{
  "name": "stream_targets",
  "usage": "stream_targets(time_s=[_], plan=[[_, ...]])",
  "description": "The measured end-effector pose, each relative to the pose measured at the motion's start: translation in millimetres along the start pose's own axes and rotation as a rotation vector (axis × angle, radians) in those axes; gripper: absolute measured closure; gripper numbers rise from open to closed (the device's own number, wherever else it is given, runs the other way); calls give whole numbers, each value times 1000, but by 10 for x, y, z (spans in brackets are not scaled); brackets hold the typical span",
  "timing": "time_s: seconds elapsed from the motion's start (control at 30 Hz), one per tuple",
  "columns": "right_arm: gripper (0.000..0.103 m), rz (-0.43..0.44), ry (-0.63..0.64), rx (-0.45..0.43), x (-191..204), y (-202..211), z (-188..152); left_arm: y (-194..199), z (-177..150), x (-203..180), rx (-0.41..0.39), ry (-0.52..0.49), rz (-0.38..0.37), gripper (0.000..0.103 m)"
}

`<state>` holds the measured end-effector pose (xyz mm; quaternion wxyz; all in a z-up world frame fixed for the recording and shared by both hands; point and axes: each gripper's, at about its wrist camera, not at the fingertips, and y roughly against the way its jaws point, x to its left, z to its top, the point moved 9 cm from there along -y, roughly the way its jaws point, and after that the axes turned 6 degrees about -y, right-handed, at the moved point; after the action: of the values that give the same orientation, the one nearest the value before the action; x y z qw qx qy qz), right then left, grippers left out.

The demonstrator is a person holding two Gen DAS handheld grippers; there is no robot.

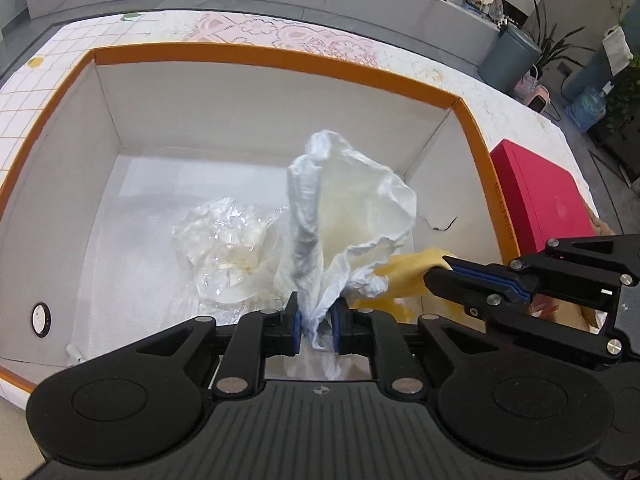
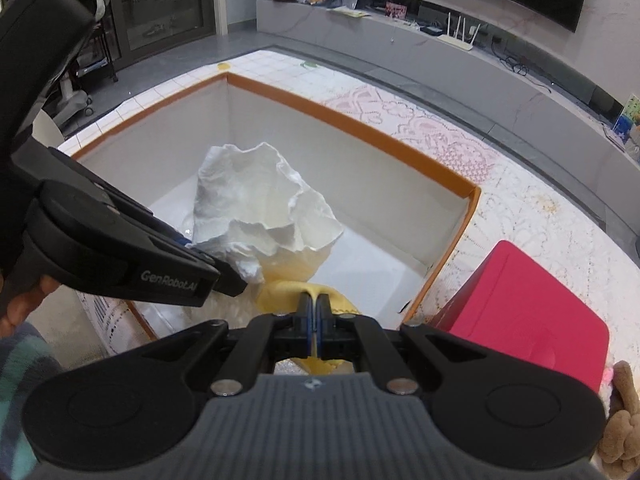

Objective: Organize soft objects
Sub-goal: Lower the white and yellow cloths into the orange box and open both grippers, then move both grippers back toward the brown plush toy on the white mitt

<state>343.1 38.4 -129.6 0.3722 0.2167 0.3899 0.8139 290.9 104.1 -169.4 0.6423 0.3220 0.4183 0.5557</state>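
A large white box with an orange rim (image 1: pixel 280 60) stands open on the table. My left gripper (image 1: pixel 316 322) is shut on a crumpled white plastic bag (image 1: pixel 352 208), which billows over the inside of the box. The pads touch the bag's gathered neck on both sides. My right gripper (image 2: pixel 316 316) is shut on a yellow cloth (image 2: pixel 288 292) at the box's near right corner, just under the white bag (image 2: pixel 256 200). In the left wrist view the right gripper (image 1: pixel 436 276) comes in from the right onto the yellow cloth (image 1: pixel 404 276). In the right wrist view the left gripper (image 2: pixel 232 284) reaches in from the left.
A crumpled clear plastic wrap (image 1: pixel 228 236) lies on the box floor, and a small round white device (image 1: pixel 40 314) sits by the left wall. A red box (image 2: pixel 520 300) stands right of the orange rim (image 2: pixel 360 124). A brown plush toy (image 2: pixel 624 420) lies at the far right. A hand (image 2: pixel 24 300) holds the left gripper.
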Motion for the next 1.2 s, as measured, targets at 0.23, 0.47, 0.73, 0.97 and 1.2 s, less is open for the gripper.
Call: stream_targets(time_s=[0.23, 0.47, 0.73, 0.97, 1.2], plan=[[99, -11, -13, -5, -27, 14, -13, 191, 37, -35, -76, 8, -42, 47], [72, -15, -19, -39, -11, 192, -9, 469, 52, -119, -125, -25, -54, 41], [70, -28, -24, -85, 9, 474, -46, 761, 89, -265, -197, -35, -17, 41], [61, -63, -66, -169, -28, 899, -162, 1176, 20, -401, -366, -47, 38, 41], [55, -113, -158, -224, -180, 1336, -405, 1449, -76, -710, -497, -68, 35, 41]])
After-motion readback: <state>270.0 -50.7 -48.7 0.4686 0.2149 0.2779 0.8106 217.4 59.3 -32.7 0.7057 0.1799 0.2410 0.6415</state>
